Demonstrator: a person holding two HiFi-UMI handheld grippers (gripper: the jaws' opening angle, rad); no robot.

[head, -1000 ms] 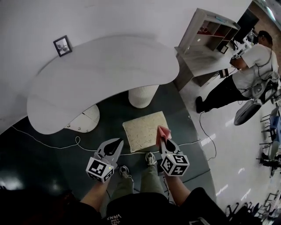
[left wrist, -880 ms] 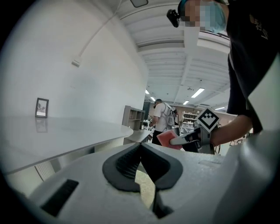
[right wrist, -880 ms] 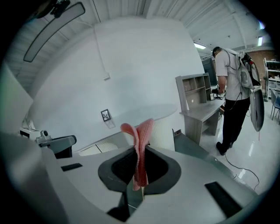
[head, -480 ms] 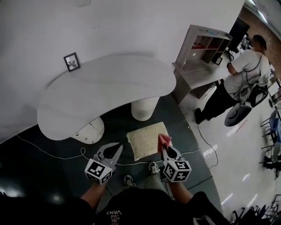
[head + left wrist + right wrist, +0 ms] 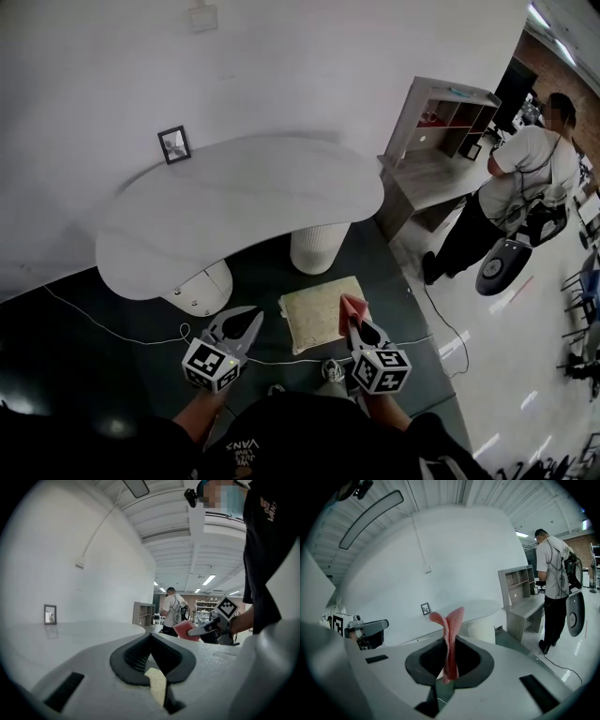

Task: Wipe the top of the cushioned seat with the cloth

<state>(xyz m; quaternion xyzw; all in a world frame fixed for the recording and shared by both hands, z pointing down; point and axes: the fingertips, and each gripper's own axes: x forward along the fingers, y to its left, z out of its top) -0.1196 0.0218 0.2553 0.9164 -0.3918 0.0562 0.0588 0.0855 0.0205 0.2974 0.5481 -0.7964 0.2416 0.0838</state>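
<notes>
White table (image 5: 234, 202): we see it against the wall, with a small frame (image 5: 174, 143) standing at its back edge.
Left gripper (image 5: 255, 319): we hold it left of the seat. Its jaws are clenched tip to tip with nothing between them.
Seat (image 5: 314, 321): cream cushion on the dark floor, just in front of the table's ribbed pedestal (image 5: 320, 246).
Cloth (image 5: 350, 307): pink and folded, it sticks up out of the right jaws. In the head view it's over the seat's right edge; we can't tell if it touches.
Right gripper (image 5: 354, 322): we have it clamped on the cloth.
Shelf (image 5: 448, 111): grey unit at the far right.
Person (image 5: 520, 173): standing by it, back to us.
</notes>
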